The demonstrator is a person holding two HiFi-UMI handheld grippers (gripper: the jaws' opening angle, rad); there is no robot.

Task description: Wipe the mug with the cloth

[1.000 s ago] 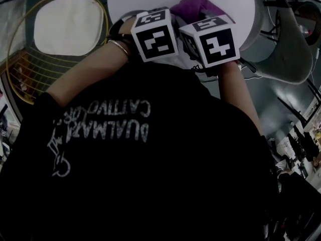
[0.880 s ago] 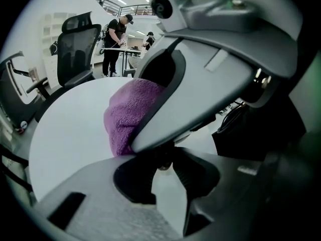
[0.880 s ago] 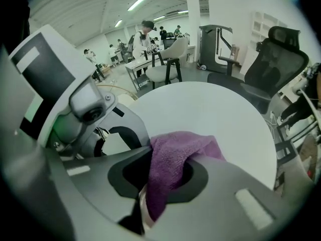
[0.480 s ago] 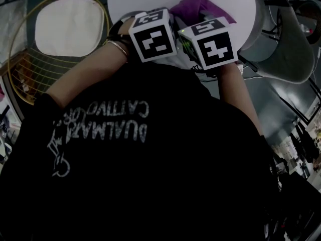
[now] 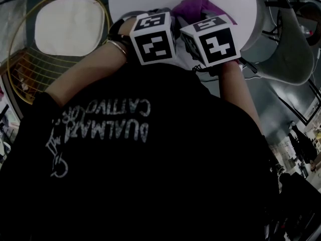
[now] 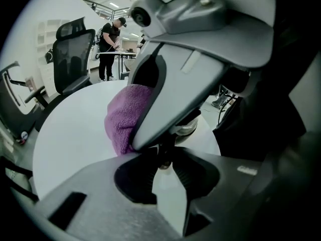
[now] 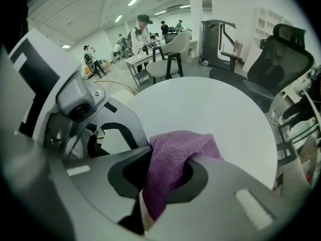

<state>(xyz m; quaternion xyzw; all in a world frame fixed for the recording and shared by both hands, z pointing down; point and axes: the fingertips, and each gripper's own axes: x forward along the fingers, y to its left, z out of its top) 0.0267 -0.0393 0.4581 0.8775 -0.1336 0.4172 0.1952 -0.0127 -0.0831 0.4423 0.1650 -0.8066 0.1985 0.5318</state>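
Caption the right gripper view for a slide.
Right gripper clamps a purple cloth between its fingers above a white table.

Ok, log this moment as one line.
mug: not made out | right hand-held gripper: shut on purple cloth | left hand-held gripper: jaws just closed further on thin dark piece | both over white table

A purple cloth (image 7: 175, 159) stood out against the white table (image 7: 210, 109), a pale mug (image 6: 188, 129) and the grey right gripper (image 7: 168, 164), while black-and-white square markers patterned the cubes (image 5: 154, 38), pale lettering (image 5: 115, 119) crossed the person's black shirt (image 5: 150, 185) and a cream cushion (image 5: 67, 24) sat in a gold wire chair (image 5: 30, 69).
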